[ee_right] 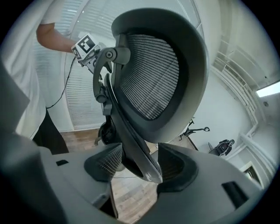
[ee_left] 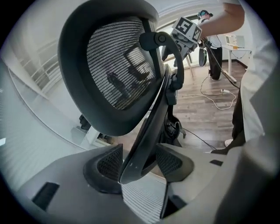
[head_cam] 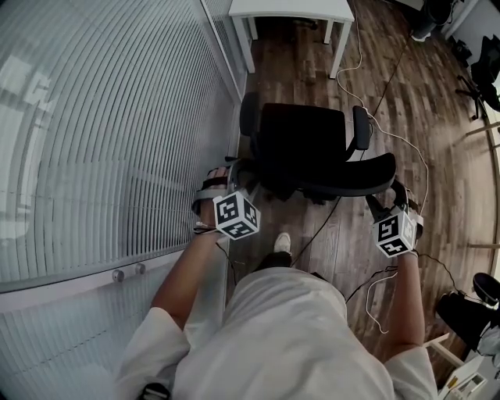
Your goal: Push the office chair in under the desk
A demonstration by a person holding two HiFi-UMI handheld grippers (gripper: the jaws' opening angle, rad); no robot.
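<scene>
Office chair [head_cam: 301, 137] back between wide jaws; left gripper [ee_left: 140, 168], right gripper [ee_right: 140, 168] alike

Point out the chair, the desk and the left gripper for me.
chair [head_cam: 301, 139], head view, on the black seat.
desk [head_cam: 289, 8], head view, on the white top.
left gripper [ee_left: 140, 162], left gripper view, midway between its fingertips.

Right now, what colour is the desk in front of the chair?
White. The desk shows best in the head view, beyond the black office chair.
</scene>
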